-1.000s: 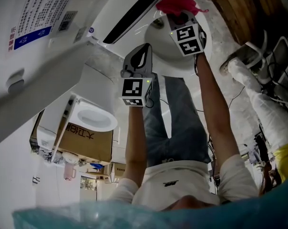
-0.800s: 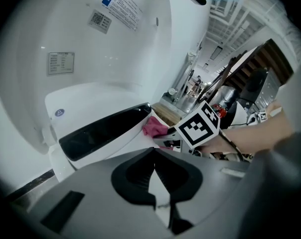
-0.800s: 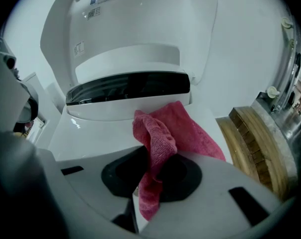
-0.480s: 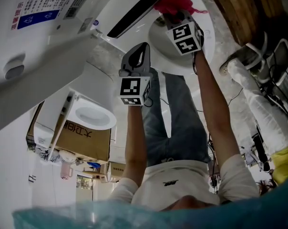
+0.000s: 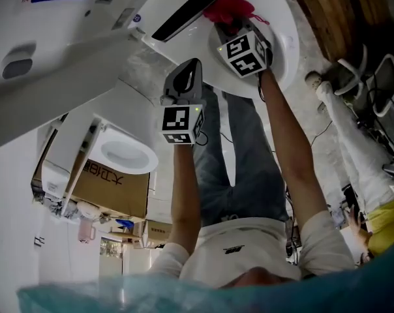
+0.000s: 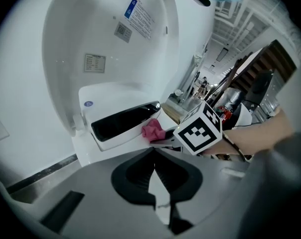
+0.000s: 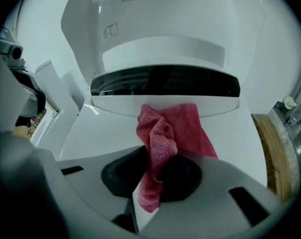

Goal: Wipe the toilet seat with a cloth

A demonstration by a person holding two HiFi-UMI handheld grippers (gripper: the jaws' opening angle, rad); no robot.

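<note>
Cloth, pink-red and bunched, is clamped between the jaws of the right gripper. Its long axis runs straight ahead from the jaws. Its far end spreads flat on the toilet seat at the seat's back edge, touching the dark strip under the raised lid. A short tail of it hangs back below the jaws. Left gripper hovers apart from the seat, jaws together on nothing, and points towards the cloth and the seat's back edge
</note>
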